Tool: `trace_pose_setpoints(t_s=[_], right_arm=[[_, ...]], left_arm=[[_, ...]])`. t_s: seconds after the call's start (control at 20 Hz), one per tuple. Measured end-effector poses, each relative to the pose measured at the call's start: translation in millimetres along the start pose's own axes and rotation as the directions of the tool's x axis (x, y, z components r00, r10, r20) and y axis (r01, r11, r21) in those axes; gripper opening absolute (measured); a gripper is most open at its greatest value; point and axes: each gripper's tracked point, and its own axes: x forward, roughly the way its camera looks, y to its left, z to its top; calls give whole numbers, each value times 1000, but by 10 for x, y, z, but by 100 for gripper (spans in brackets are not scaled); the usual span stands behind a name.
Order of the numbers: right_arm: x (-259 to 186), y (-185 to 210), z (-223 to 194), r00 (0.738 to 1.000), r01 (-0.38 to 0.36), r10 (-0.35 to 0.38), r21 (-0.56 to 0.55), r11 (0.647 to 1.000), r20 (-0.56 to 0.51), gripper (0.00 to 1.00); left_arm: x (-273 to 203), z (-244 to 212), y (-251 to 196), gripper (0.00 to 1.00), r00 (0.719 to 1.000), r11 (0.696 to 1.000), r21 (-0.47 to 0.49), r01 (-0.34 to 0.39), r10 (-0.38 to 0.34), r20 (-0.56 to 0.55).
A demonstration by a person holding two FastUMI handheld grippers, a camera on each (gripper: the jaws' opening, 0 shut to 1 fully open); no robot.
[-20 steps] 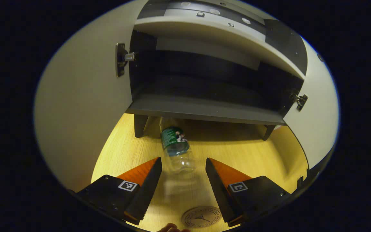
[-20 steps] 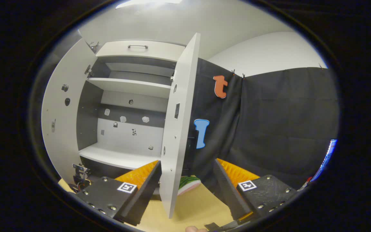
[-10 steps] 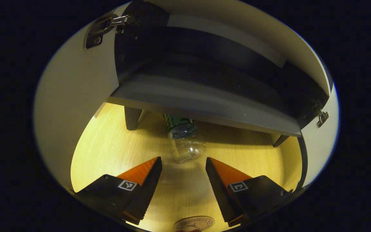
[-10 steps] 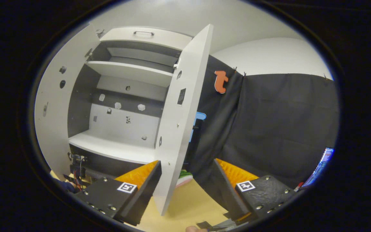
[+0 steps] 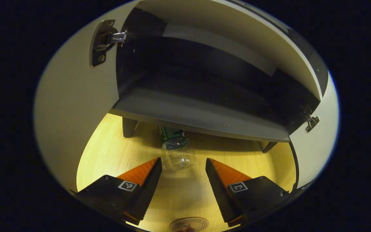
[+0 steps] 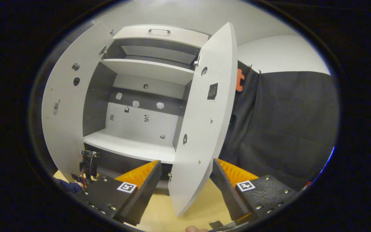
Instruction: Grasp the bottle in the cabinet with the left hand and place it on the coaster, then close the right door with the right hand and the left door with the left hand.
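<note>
Left claw (image 5: pixel 183 164) wide, bottle (image 5: pixel 176 151) lying ahead under cabinet (image 5: pixel 201 116); right claw (image 6: pixel 186 167) wide astride right door (image 6: pixel 204 129).

bottle (image 5: pixel 176 154) — clear glossy plastic, printed label | table (image 5: pixel 108 158) — pale wood grain, smooth | cabinet (image 6: pixel 130 146) shelves and right door (image 6: pixel 201 129) — matt white laminate | hinge (image 5: pixel 103 40) — shiny metal | booth wall — black cloth, matt

In the left gripper view the bottle's (image 5: pixel 175 151) top is hidden under the cabinet (image 5: pixel 201 112) floor, and the coaster (image 5: pixel 188 223) is cut off at the bottom edge. In the right gripper view the right door (image 6: pixel 204 122) hides part of the shelves behind it.
</note>
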Motion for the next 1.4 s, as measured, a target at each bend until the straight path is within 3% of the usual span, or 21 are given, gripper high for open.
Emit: trace_pose_setpoints(t_s=[0.15,0.2,0.25,0.35,0.45,0.65,0.9,1.1,1.15,1.2,1.4], right_arm=[[-84,-48,-76,999,29,-30,-1,1000,-20,95],[-133,-76,-128,998,43,-43,-6,999,-37,95],[-187,-98,-169,997,55,-56,-9,998,-51,97],[-249,-143,-202,995,74,-75,-15,997,-67,97],[-308,-199,-197,993,96,-98,-31,995,-65,97],[-325,-182,-203,994,92,-94,-30,995,-58,97],[-256,20,-232,999,20,-20,0,1000,-50,97],[-194,129,-288,998,-32,33,18,999,-49,97],[-182,130,-306,998,-36,37,24,999,-50,96],[-174,118,-316,998,-34,36,29,999,-50,98],[-173,-62,-337,999,10,-9,32,999,-50,95]], left_arm=[[234,29,52,88,999,999,-9,-34,34,-18],[338,30,107,94,998,998,-9,-64,64,-18],[417,-2,151,88,996,996,-13,-88,88,-32],[512,-161,170,88,991,993,-54,-103,98,-91],[496,-153,160,86,993,992,-86,-95,89,-76],[249,-428,136,83,993,996,-55,-68,62,-99],[-361,-874,3,84,986,998,-61,-11,1,-169],[-581,-777,23,85,983,999,-22,-33,28,-180],[-625,-731,16,92,984,999,-11,-42,40,-175],[-653,-701,-19,85,984,999,-7,-41,40,-171],[-654,-663,-46,85,978,999,-33,-24,16,-209]])
